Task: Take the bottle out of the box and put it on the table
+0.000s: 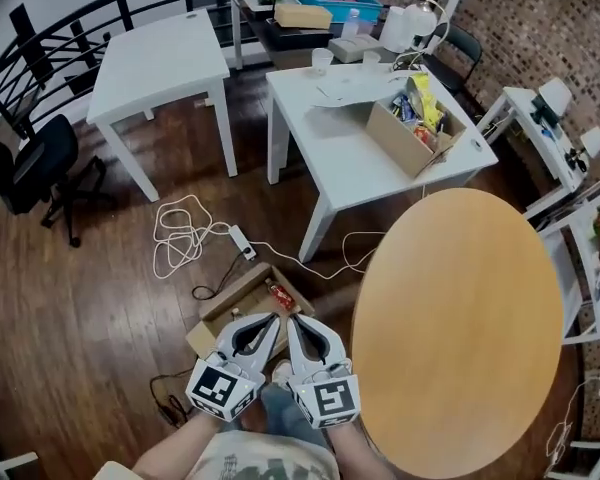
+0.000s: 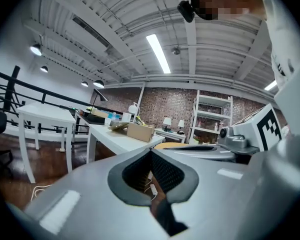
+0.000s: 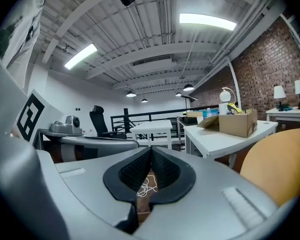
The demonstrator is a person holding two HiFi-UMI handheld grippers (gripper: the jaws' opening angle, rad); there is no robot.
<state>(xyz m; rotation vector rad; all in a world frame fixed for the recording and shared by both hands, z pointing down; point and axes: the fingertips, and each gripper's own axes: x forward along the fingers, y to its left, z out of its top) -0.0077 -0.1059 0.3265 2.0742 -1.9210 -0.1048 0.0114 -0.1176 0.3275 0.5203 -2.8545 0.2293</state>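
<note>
An open cardboard box (image 1: 230, 303) stands on the wooden floor just left of the round wooden table (image 1: 460, 318). Inside it lies a small bottle (image 1: 280, 294) with a red label, partly hidden by my grippers. Both grippers hover side by side over the box's near side, pointing away from me. The left gripper (image 1: 273, 318) is shut with nothing between its jaws, its tips meeting in the left gripper view (image 2: 151, 151). The right gripper (image 1: 292, 320) is also shut and empty (image 3: 151, 149). The round table's edge (image 3: 285, 164) shows at the right in the right gripper view.
A power strip (image 1: 244, 241) with a tangled white cable (image 1: 180, 233) lies on the floor beyond the box. Behind stand a white table (image 1: 350, 158) bearing a cardboard box of items (image 1: 412, 133), a second white table (image 1: 160, 63), a black chair (image 1: 35, 163) and shelves (image 1: 580, 238).
</note>
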